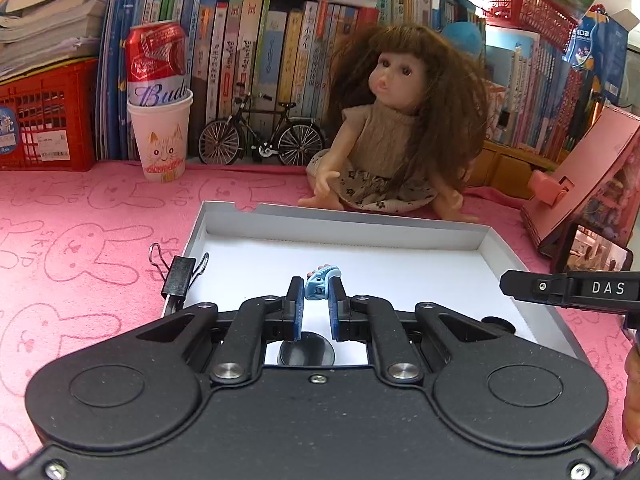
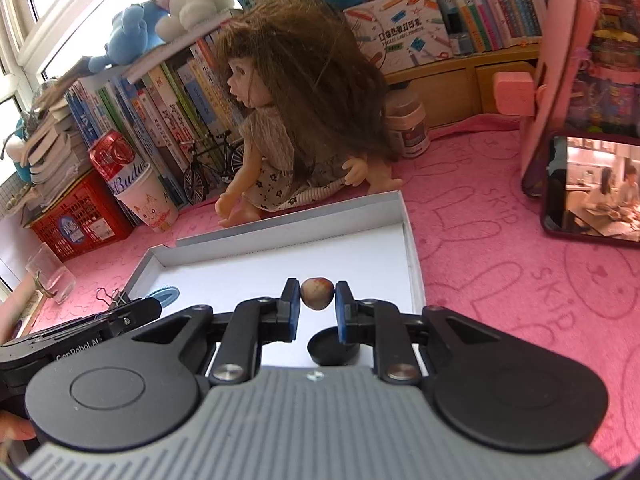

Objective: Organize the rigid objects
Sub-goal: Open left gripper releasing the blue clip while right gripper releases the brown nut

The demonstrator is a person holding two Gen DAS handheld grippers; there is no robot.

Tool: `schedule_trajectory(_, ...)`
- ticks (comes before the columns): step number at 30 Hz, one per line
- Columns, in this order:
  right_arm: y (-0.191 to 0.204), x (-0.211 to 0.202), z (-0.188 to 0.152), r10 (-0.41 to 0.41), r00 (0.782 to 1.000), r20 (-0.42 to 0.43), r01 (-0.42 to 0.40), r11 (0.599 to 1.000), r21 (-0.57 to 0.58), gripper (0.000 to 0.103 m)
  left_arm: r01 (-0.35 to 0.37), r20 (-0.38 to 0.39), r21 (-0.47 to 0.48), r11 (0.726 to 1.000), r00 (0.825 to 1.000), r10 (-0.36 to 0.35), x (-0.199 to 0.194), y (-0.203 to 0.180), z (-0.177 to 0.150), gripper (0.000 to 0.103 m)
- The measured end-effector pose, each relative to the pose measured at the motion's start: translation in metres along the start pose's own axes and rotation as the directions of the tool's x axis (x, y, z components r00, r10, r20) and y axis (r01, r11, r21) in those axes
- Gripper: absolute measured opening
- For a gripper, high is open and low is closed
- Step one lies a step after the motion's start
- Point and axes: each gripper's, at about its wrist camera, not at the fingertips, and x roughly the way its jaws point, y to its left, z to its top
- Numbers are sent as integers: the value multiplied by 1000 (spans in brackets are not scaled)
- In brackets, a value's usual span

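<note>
Both grippers hover over a shallow white tray (image 1: 224, 224) on pink cloth; the left gripper (image 1: 316, 294) is clamped on a small blue clip (image 1: 321, 282); the right gripper (image 2: 317, 300) pinches a brownish pebble (image 2: 317, 293); likely next, lowering and releasing each inside the tray.

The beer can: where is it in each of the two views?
Left wrist view: the beer can is at upper left, standing in a paper cup.
Right wrist view: the beer can is at middle left, tilted, in the same cup.
Shared landmark: the doll.
</note>
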Motion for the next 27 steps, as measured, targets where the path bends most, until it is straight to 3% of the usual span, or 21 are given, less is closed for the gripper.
schedule_trajectory(9,0,24,1,-34,997,-73,34,999,-2,23,-4,-40,-1,1000,999,4,17,4,1,12)
schedule_trajectory(18,8,29,1,-77,993,-85,73,996,-53,23,-19,-73,14,1000,997,20,24,3,-1,12)
schedule_trajectory(21,9,27,1,-81,993,-82,76,996,-56,28,-30,-80,16,999,996,31,24,2,-1,14)
schedule_trajectory(24,9,20,1,-64,996,-68,61,997,-45,47,-39,-61,34,999,997,41,16,1,-1,27)
schedule_trajectory(25,9,17,1,-62,996,-60,59,997,-43,48,-43,-51,37,998,998,45,12,1,0,36)
schedule_trajectory(27,9,9,1,-55,997,-45,54,998,-37,50,-46,-30,46,998,998,48,3,-1,1,42)
